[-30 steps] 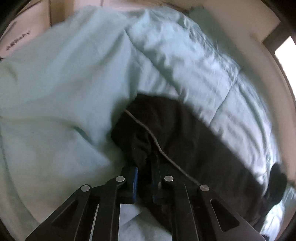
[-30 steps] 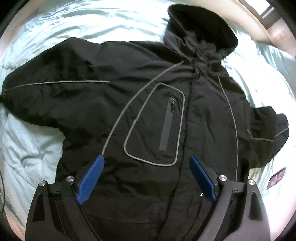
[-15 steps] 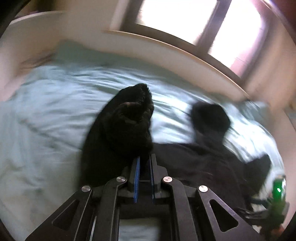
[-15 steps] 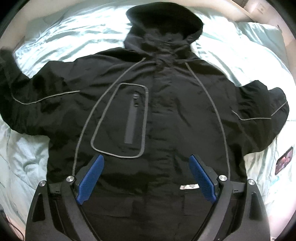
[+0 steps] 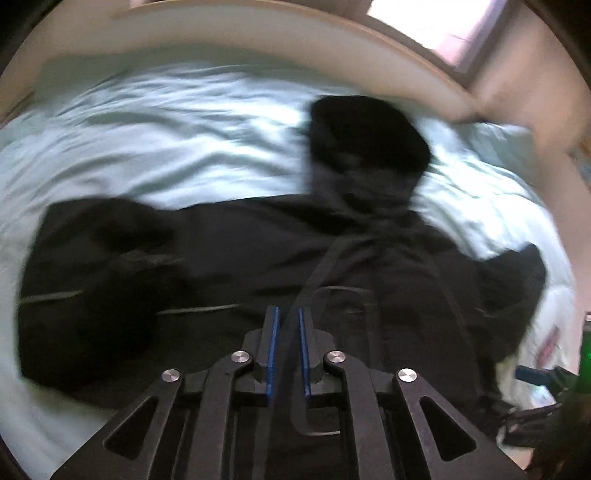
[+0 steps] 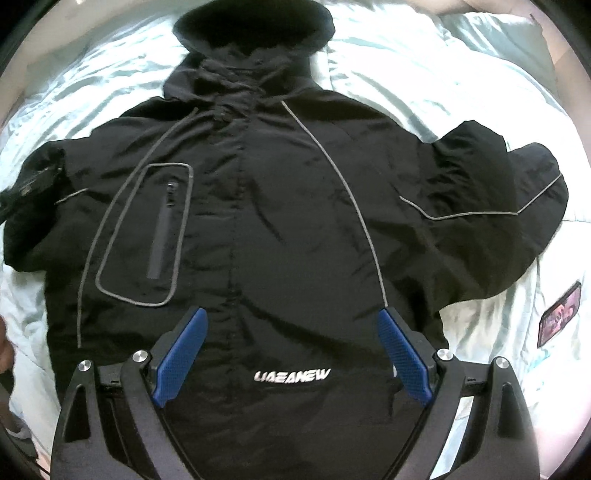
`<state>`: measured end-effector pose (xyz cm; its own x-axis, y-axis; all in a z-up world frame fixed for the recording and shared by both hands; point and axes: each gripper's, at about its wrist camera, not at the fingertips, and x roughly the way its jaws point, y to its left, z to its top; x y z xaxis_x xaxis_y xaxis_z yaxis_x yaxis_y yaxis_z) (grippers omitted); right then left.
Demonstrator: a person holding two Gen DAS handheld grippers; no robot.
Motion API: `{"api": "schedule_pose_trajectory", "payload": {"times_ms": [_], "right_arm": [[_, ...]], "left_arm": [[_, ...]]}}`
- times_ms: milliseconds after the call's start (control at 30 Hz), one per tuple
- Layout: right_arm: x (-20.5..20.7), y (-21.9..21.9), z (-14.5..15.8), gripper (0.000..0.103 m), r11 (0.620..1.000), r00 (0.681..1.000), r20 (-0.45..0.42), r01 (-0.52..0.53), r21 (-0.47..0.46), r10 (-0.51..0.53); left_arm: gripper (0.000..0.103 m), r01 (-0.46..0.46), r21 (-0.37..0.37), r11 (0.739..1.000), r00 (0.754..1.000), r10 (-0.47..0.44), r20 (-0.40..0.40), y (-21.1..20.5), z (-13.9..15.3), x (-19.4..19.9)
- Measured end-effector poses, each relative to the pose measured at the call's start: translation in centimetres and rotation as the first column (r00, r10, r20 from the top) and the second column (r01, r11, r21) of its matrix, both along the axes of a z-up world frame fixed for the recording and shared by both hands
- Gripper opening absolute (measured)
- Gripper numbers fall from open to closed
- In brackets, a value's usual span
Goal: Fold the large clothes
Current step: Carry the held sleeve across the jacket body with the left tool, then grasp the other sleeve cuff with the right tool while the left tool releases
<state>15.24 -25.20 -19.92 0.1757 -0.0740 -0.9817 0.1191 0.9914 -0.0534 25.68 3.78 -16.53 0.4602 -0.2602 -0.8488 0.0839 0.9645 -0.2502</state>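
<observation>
A black hooded jacket (image 6: 280, 221) with grey piping lies front up on a pale green bed, hood at the far end. Its left sleeve (image 5: 96, 280) lies folded in over the body's left side; its right sleeve (image 6: 498, 199) spreads out to the right. My left gripper (image 5: 287, 314) hovers over the jacket's chest, its blue pads a narrow gap apart with nothing between them. My right gripper (image 6: 291, 317) is wide open and empty above the jacket's lower front, over the white logo (image 6: 291, 376).
The pale green duvet (image 6: 443, 81) surrounds the jacket. A phone (image 6: 559, 314) lies on the bed at the right. A wooden headboard (image 5: 258, 26) and a window stand behind the bed. A pillow (image 5: 498, 140) lies at the far right.
My left gripper carried the left sleeve cuff up and in over the jacket, then let it go; the sleeve now lies folded. My right gripper shifted down towards the hem, staying open.
</observation>
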Motion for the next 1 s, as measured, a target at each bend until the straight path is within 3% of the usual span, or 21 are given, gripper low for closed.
{"api": "schedule_pose_trajectory", "payload": {"times_ms": [100, 167, 233, 300, 400, 533, 633, 733, 833, 867, 933, 1000], "right_arm": [[1.0, -0.2, -1.2, 0.094, 1.000, 1.000, -0.019, -0.014, 0.016, 0.014], [1.6, 0.4, -1.8, 0.094, 0.999, 0.999, -0.023, -0.032, 0.014, 0.033], [1.9, 1.0, -2.2, 0.094, 0.999, 0.999, -0.028, -0.044, 0.017, 0.045], [2.0, 1.7, -2.5, 0.094, 0.998, 0.998, -0.036, -0.050, 0.024, 0.051], [2.0, 2.4, -2.8, 0.094, 0.998, 0.997, -0.043, -0.057, 0.021, 0.058], [2.2, 2.9, -3.8, 0.094, 0.998, 0.996, -0.071, -0.059, 0.006, 0.059], [2.4, 2.8, -4.1, 0.094, 0.999, 0.996, -0.081, -0.049, -0.005, 0.049], [2.5, 2.6, -4.0, 0.094, 0.999, 0.996, -0.079, -0.044, -0.008, 0.044], [2.5, 2.5, -4.1, 0.094, 0.999, 0.995, -0.086, -0.046, -0.017, 0.045], [2.5, 2.4, -4.1, 0.094, 0.999, 0.995, -0.087, -0.045, -0.015, 0.043], [2.3, 2.1, -4.1, 0.094, 0.999, 0.995, -0.089, -0.036, -0.007, 0.035], [2.2, 1.8, -4.0, 0.094, 1.000, 0.996, -0.087, -0.030, -0.006, 0.029]], "left_arm": [[0.017, -0.120, 0.069, 0.990, 0.992, 0.122, -0.036, 4.5, -0.3, -0.2], [0.022, -0.160, -0.019, 0.987, 0.985, 0.158, -0.070, 7.7, -0.7, -0.4], [0.040, -0.208, -0.110, 0.972, 0.974, 0.196, -0.117, 10.2, -1.5, -0.2], [0.045, -0.237, -0.108, 0.965, 0.968, 0.226, -0.108, 11.3, -1.4, -0.1], [0.064, -0.208, -0.091, 0.974, 0.976, 0.200, -0.090, 11.4, -0.7, 0.1], [0.064, -0.094, 0.120, 0.988, 0.995, 0.096, -0.004, 8.2, -0.3, 1.7], [0.064, -0.040, 0.199, 0.979, 0.999, 0.045, -0.018, 7.1, -1.8, 3.7], [0.064, 0.027, 0.191, 0.981, 0.991, -0.001, -0.136, 6.9, -5.7, 5.5], [0.063, 0.038, 0.224, 0.974, 0.987, -0.002, -0.159, 6.6, -7.8, 6.6], [0.060, 0.023, 0.217, 0.976, 0.990, 0.008, -0.143, 6.7, -7.8, 6.7], [0.037, 0.003, 0.193, 0.981, 0.993, 0.020, -0.117, 6.7, -7.1, 6.6], [0.031, 0.005, 0.191, 0.982, 0.997, 0.009, -0.074, 6.0, -5.7, 5.9]]}}
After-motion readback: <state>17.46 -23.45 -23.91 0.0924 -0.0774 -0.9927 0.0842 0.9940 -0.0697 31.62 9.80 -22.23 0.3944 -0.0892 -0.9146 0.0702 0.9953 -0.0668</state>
